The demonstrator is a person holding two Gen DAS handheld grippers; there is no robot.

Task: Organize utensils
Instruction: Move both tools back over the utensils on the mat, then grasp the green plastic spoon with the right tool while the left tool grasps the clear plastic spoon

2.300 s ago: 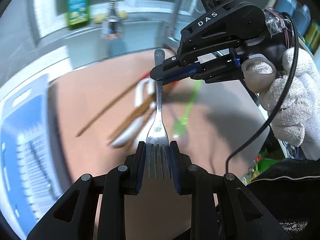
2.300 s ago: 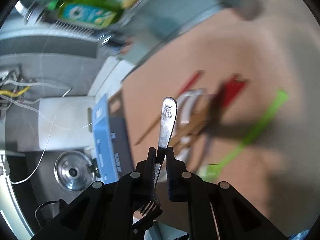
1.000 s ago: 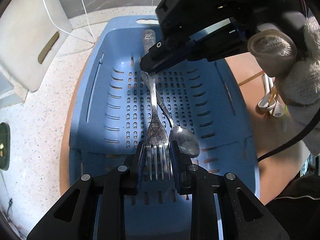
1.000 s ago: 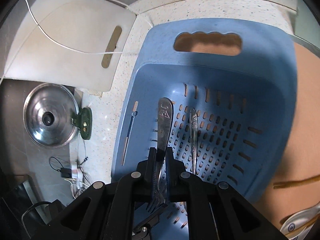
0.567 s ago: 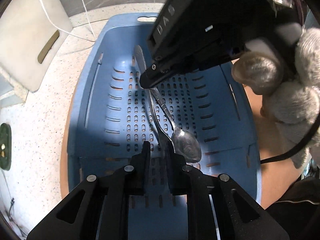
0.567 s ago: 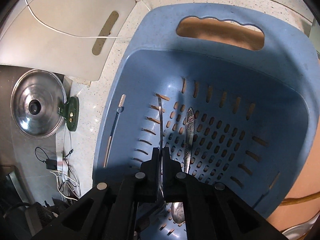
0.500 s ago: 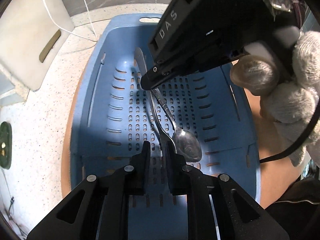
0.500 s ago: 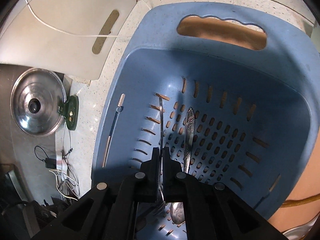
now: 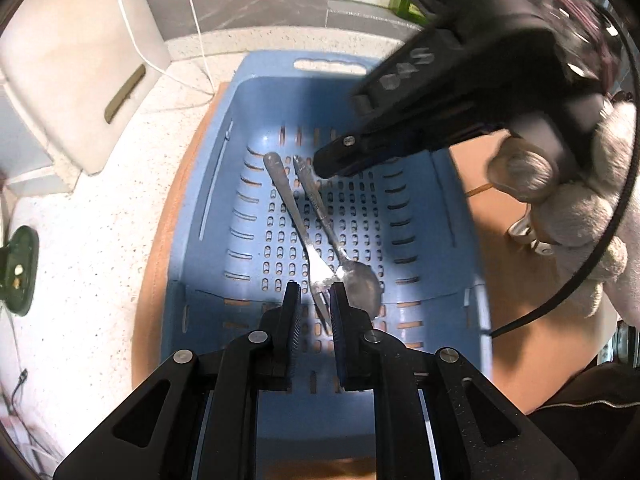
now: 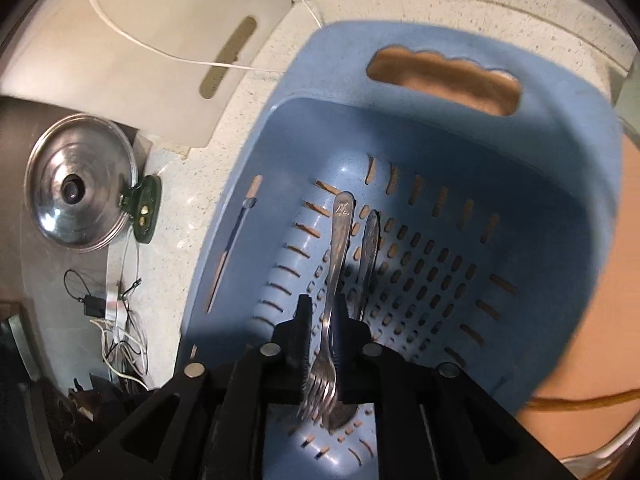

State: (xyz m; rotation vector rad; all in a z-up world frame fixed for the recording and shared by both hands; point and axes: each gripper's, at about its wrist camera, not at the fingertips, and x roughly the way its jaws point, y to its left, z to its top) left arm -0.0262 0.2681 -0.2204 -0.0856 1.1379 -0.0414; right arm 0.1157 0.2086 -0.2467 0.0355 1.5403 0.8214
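A fork (image 9: 298, 224) and spoon (image 9: 358, 280) lie mid-frame in the blue basket (image 9: 404, 68); right tool (image 10: 323, 320) opening around the fork, left tool (image 9: 314, 300) nearly closed, empty.

fork (image 9: 294, 216): plain steel, lay flat on the basket floor, handle far, tines near.
spoon (image 9: 340, 236): steel, patterned handle, lay just right of the fork, bowl near, touching its tines.
basket (image 9: 400, 92): blue slotted plastic, handle cut-out at far rim.
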